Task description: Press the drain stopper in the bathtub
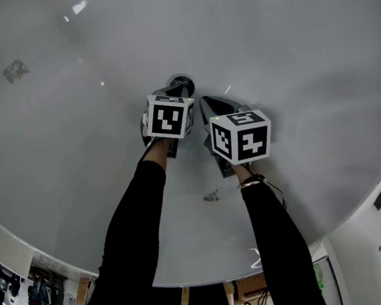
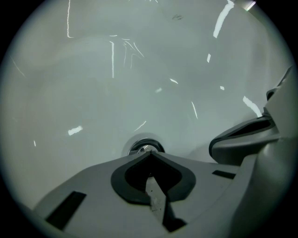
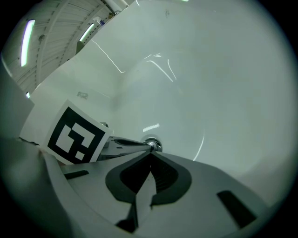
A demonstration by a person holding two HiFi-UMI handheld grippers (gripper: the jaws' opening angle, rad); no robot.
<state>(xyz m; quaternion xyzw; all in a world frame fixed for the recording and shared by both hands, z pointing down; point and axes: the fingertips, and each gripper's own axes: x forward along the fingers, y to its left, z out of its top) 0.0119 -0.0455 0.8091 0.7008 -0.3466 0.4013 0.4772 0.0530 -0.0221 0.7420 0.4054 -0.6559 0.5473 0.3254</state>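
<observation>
**Two closed grippers at the bathtub drain**

The round chrome drain stopper [image 1: 183, 85] sits in the floor of the glossy white bathtub [image 1: 287, 41], directly ahead of both tools. The left gripper [image 2: 149, 152] has its jaws pressed together with nothing between them, and their joined tip is at the stopper's near rim; contact appears likely but cannot be confirmed. The right gripper [image 3: 150, 152], jaws likewise closed and empty, lies just beside the left, its tip close to the stopper. The stopper is probably a rigid, sprung metal cap, smooth and slippery. It calls for no grasp, only a firm push straight down on the crown's centre, lest the tip skid off.
</observation>
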